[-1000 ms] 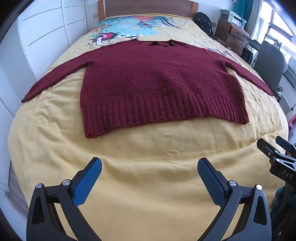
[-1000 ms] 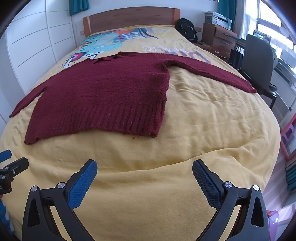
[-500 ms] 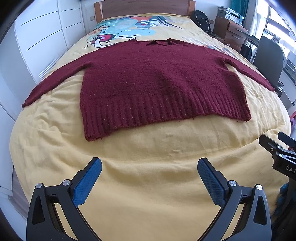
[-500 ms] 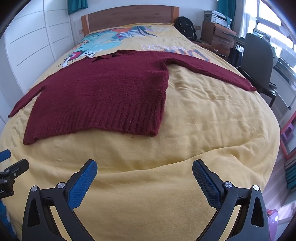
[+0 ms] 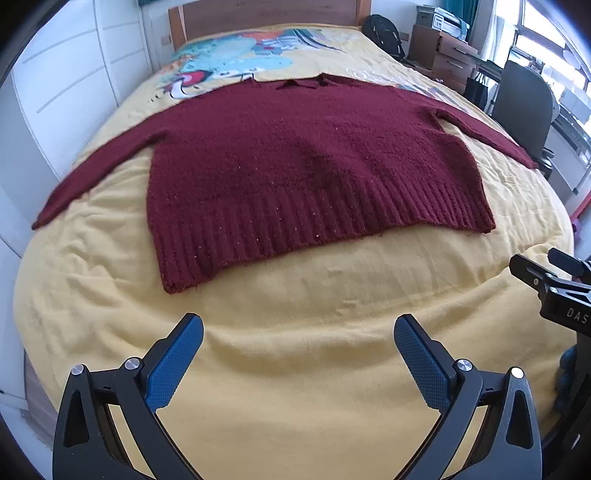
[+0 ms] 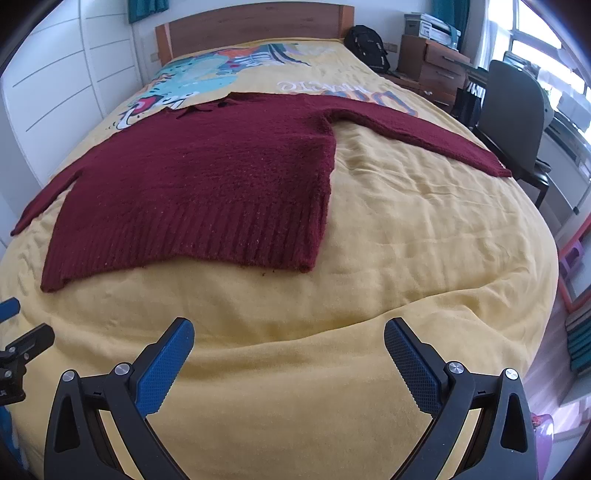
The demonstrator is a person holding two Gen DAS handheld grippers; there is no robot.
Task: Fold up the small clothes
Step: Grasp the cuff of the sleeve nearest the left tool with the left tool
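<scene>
A dark red knitted sweater lies flat and face up on the yellow bedspread, both sleeves spread out to the sides, ribbed hem nearest me. It also shows in the right wrist view, with its right sleeve stretched toward the bed's right edge. My left gripper is open and empty above the bedspread, short of the hem. My right gripper is open and empty, also short of the hem, near its right corner.
A wooden headboard stands at the far end. White wardrobe doors line the left. A black office chair, a wooden drawer unit and a black backpack stand on the right.
Both grippers have moved forward toward the sweater's hem, which now looks closer and larger. Both stay open and empty. The sweater has not moved.
</scene>
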